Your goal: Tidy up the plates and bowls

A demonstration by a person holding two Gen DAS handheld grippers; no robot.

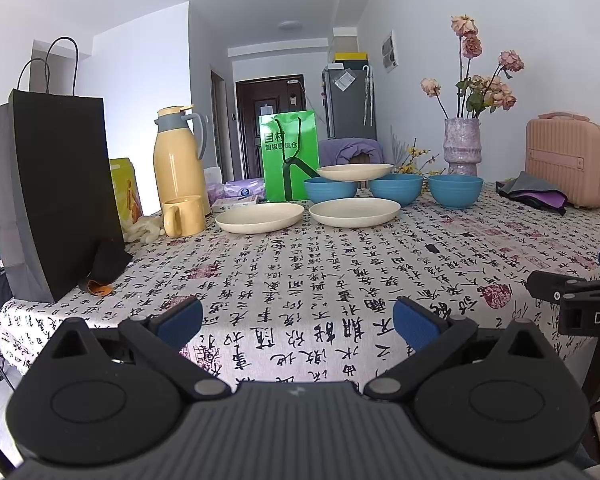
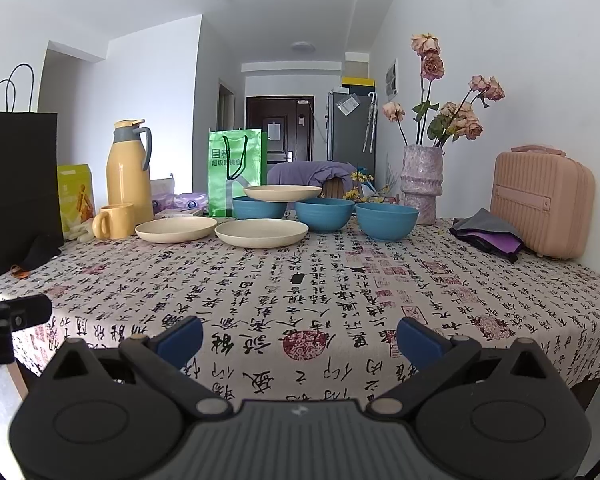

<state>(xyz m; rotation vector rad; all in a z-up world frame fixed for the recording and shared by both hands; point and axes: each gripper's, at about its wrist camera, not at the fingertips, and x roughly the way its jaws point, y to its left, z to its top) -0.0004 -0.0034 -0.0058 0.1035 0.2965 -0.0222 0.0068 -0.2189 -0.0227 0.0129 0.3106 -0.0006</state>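
Three cream plates and three blue bowls sit at the far side of the table. Two plates lie flat: the left plate (image 1: 259,217) (image 2: 176,229) and the middle plate (image 1: 354,212) (image 2: 261,233). The third plate (image 1: 354,172) (image 2: 283,193) rests on top of the left bowl (image 1: 329,190) (image 2: 259,207) and the middle bowl (image 1: 396,188) (image 2: 323,213). The right bowl (image 1: 455,190) (image 2: 386,220) stands alone. My left gripper (image 1: 298,322) and right gripper (image 2: 299,338) hover open near the table's front edge, far from the dishes, nothing between their blue pads.
On the patterned tablecloth (image 1: 320,276) stand a black paper bag (image 1: 56,196), a yellow thermos (image 1: 178,160), a yellow mug (image 1: 183,216), a green bag (image 1: 290,156), a vase of dried roses (image 1: 462,146), a pink case (image 1: 568,160) and folded cloths (image 1: 534,194). The right gripper's body (image 1: 572,300) shows at the left view's right edge.
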